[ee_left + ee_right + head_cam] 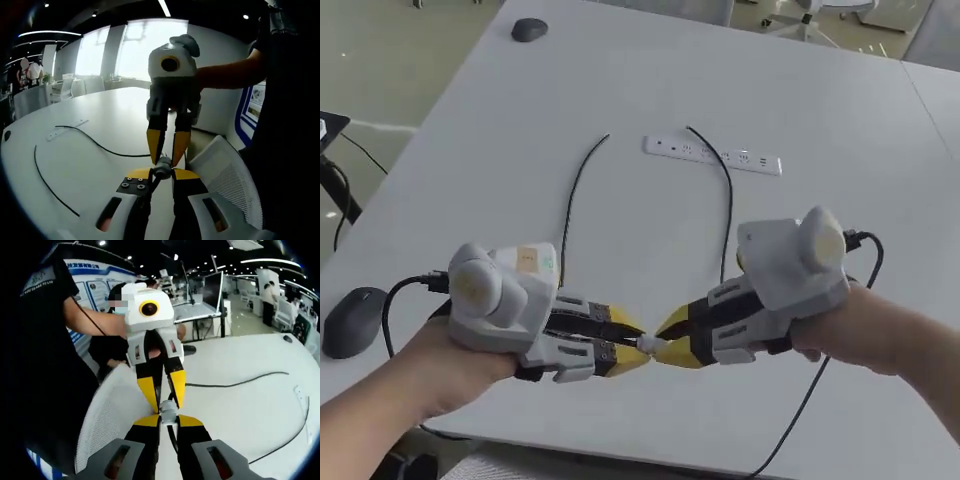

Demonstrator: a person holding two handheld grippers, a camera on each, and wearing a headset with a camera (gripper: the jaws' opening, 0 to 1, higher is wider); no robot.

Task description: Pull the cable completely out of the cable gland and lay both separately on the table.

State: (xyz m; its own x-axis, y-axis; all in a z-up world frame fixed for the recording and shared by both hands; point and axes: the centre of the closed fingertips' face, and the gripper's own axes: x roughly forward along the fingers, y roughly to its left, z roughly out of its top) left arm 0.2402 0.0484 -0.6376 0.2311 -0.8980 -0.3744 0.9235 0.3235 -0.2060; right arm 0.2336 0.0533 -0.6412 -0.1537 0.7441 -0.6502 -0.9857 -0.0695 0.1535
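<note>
Yellow-tipped left gripper (634, 343) and right gripper (668, 347) meet over the near edge of the table (620, 80). Both jaw pairs clamp the gland (648, 343).

The head view looks steeply down from close above the cable gland (648, 344), with the tabletop (620, 80) running away beyond it. The left gripper view sits low, just behind the gland (161, 171), and looks along its own jaws straight at the right gripper (165, 161). The right gripper view faces the gland (168, 416) from the opposite side, toward the left gripper (168, 406). All three views share the gland and the tabletop around it.
</note>
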